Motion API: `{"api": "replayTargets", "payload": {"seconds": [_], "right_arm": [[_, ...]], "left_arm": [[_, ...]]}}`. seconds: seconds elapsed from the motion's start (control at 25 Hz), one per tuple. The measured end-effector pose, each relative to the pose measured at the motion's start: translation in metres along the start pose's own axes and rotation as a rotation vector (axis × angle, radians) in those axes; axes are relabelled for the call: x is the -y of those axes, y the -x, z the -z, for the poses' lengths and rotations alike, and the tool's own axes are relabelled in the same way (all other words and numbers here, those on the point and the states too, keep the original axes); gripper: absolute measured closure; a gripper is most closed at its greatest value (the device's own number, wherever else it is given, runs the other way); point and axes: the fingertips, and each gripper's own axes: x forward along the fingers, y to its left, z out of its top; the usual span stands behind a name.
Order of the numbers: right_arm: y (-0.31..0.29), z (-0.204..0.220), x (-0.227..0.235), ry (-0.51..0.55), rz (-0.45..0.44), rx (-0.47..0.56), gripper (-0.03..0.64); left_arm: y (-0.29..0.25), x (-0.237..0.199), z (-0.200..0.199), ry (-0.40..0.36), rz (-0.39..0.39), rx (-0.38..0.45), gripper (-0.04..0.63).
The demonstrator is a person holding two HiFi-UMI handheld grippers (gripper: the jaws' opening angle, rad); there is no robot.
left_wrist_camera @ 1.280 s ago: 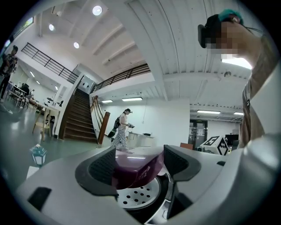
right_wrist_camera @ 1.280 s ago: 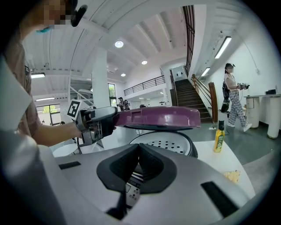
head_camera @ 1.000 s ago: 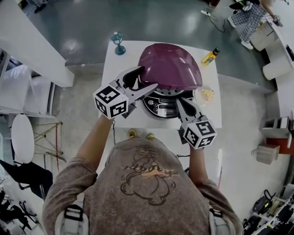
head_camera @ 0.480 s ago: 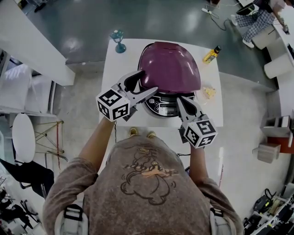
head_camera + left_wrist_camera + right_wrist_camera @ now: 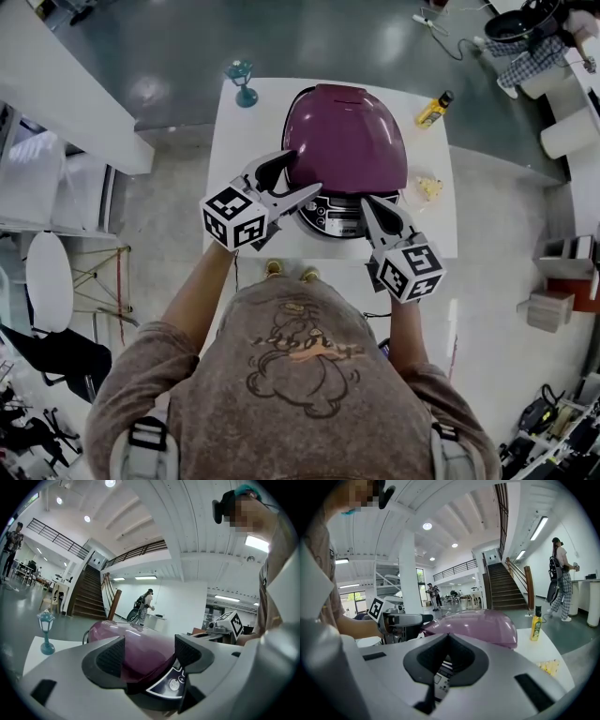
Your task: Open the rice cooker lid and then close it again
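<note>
- While the cooker stands free on the white tabletop, any sideways shove could slide it; my read is that a push should go straight down.
- Rice cooker: directly ahead of both grippers, dark round body, with bare tabletop beyond it.
- Lid: glossy purple dome, smooth and slick-looking, and wider than the body beneath it. It looks lowered over the pot, but I cannot tell whether it is latched. Risk: it looks shut but isn't, so the close step stays unfinished.
- Left gripper: jaws spread wide, clamping nothing. The lid's near left edge lies between them; contact is unclear. Risk: a pad skids off the curved shell, because the jaws have no grip on it.
- Right gripper: jaws pinched together and empty, with the tip poised over the cooker's front, just under the lid's front edge. Risk: the tip gets caught under the lid edge if that edge drops further.
- Control panel: dark with small buttons, right below the right gripper's tip. A stray poke could press one.
- Yellow bottle: beyond the right gripper, off to its right and clear of the work.
- Small teal lamp ornament: beyond the left gripper, well apart.
</note>
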Motion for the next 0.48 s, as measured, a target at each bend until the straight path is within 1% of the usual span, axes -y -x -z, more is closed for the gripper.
{"api": "replayTargets", "payload": {"seconds": [0.28, 0.48], "right_arm": [[-0.004, -0.015, 0.002, 0.036, 0.002, 0.015, 0.612], [-0.01, -0.018, 0.007, 0.062, 0.014, 0.003, 0.612]], "left_arm": [[0.0, 0.0, 0.001, 0.0, 0.008, -0.011, 0.253], [0.001, 0.001, 0.0, 0.005, 0.012, -0.011, 0.253]]}}
